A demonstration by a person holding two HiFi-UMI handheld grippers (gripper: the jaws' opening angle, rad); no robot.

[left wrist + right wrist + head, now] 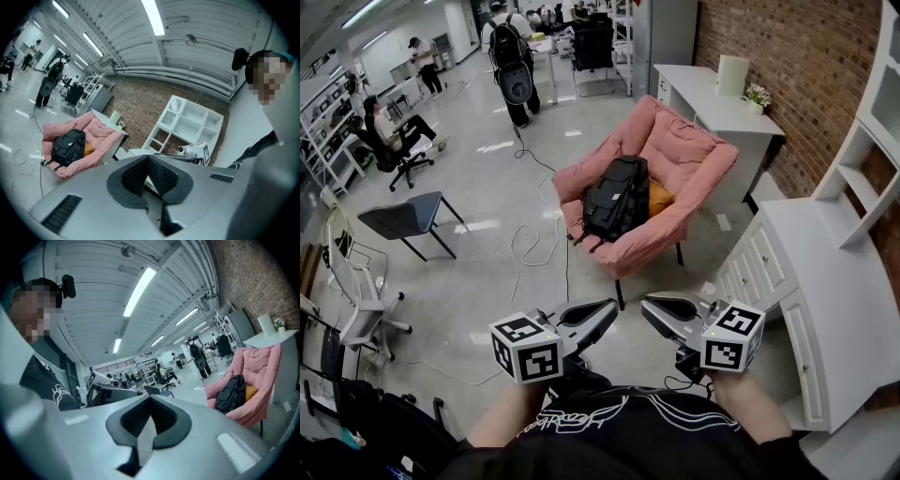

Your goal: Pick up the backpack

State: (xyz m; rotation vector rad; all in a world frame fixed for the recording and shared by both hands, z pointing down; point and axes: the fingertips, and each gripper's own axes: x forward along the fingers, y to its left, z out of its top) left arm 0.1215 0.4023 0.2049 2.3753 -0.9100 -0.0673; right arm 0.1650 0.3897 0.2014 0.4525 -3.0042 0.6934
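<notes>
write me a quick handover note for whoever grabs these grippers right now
Left gripper: jaws shut, empty, held close to the body.
Right gripper: jaws shut, empty, its tip facing the left one.
Backpack: black, lying on the seat of the pink chair, with an orange cushion beside it, well ahead of both grippers.
Done: nothing; the backpack is untouched.
Left: go up to the chair, open the jaws, grip the backpack and lift it.

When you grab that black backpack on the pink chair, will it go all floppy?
Probably a bit floppy: the backpack looks like soft fabric, slumped against the pink chair. It looks filled out, so it likely has some weight. Its loose straps may dangle.
</notes>
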